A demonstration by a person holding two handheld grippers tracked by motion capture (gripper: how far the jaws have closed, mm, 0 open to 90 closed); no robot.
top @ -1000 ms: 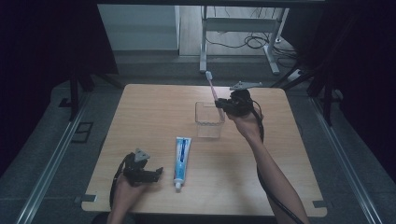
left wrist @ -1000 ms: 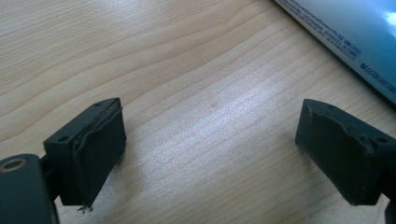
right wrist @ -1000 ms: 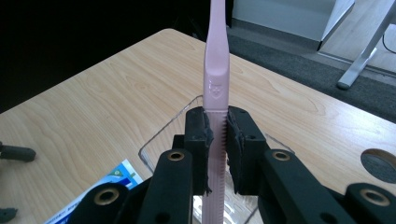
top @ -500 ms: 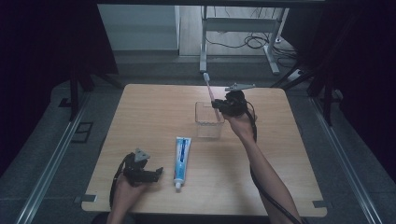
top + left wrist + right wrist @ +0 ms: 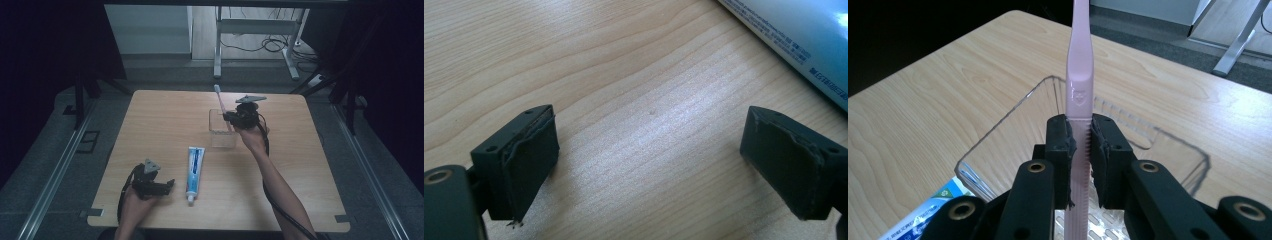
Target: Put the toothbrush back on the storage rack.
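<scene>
Room: dim studio with dark walls, grey floor, wooden counter [image 5: 165, 120] at centre under the high view.
Container: clear plastic bin [image 5: 222, 131] on the counter's far middle, open side up, near wall low in the right gripper view [image 5: 998, 135].
Toothbrush: pink toothbrush [image 5: 1079, 75] clamped by its ribbed handle, long axis upright and leaning slightly away, head end above the bin [image 5: 218, 89], lower end already inside the bin's rim.
Right hand-held gripper: [image 5: 235, 118] clenched on the toothbrush, poised directly over the bin, jaws pointing across it [image 5: 1082, 150].
Left hand-held gripper: [image 5: 169, 185] released, jaws wide and holding nothing, low over the counter's near left part [image 5: 649, 150].
Toothpaste: blue-and-white toothpaste tube [image 5: 194, 167] lying flat, lengthwise front to back, just beside the left hand-held gripper, well apart from the right.
Key relation: bin straight below the toothbrush; likely next move a short descent, then release.
Nearer arm: right for the bin, left for the tube.
</scene>
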